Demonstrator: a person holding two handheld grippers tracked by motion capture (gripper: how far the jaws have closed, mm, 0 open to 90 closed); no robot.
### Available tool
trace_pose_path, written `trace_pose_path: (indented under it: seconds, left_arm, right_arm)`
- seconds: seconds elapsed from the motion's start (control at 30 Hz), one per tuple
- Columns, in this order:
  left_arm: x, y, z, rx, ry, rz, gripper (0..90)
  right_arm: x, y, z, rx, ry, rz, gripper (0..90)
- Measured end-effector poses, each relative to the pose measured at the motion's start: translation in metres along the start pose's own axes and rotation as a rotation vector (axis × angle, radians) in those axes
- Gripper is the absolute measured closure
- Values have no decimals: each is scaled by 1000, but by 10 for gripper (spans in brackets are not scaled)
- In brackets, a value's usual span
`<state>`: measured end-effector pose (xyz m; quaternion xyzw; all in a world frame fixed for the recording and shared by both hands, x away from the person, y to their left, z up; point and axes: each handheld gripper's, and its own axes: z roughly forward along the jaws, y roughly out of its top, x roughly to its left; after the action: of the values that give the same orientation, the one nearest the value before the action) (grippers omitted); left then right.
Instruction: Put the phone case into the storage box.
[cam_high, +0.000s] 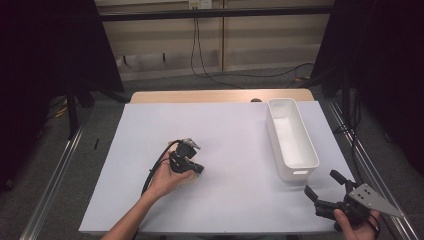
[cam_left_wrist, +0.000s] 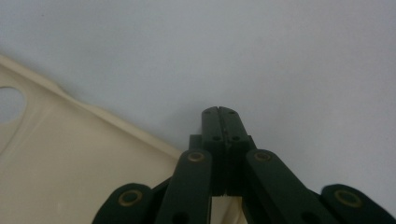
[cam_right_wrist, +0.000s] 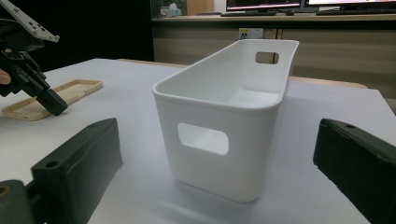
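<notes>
A flat cream case (cam_left_wrist: 70, 172) with a round cut-out lies on the white sheet, and it shows again at the left as the case (cam_right_wrist: 70, 91). My left gripper (cam_high: 198, 169) is held low over the sheet at centre-left. Its jaws (cam_left_wrist: 219, 112) are shut with nothing between them, and their tips sit just beside the case's edge. That same gripper (cam_right_wrist: 55, 106) angles down next to the case. My right gripper (cam_high: 324, 184) rests at the table's near right corner, open and holding nothing. Its wide-apart jaws frame a white bin (cam_right_wrist: 224, 116) straight ahead.
The long white bin (cam_high: 280, 150) stands on the right side of the table, with handle holes in its end walls and nothing seen inside. A white sheet (cam_high: 225, 130) covers the table. A wooden strip (cam_high: 220, 96) runs along the far edge. Metal rails flank both sides.
</notes>
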<state>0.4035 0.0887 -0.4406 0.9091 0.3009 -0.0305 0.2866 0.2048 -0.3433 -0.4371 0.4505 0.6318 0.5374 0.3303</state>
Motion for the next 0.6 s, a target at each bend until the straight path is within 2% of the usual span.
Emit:
trace_pose_path:
  seconds: [0.17, 0.3, 0.6]
  left_arm:
    - [1, -4, -2, -5, -7, -23, 900]
    - [1, -3, -3, 7, 2, -13, 900]
    - [7, -14, -10, -9, -3, -33, 900]
  right_arm:
    - [0, 0, 0, 1, 0, 0, 8]
    - [1, 0, 0, 0, 0, 3, 8]
    - [0, 0, 0, 1, 0, -4, 8]
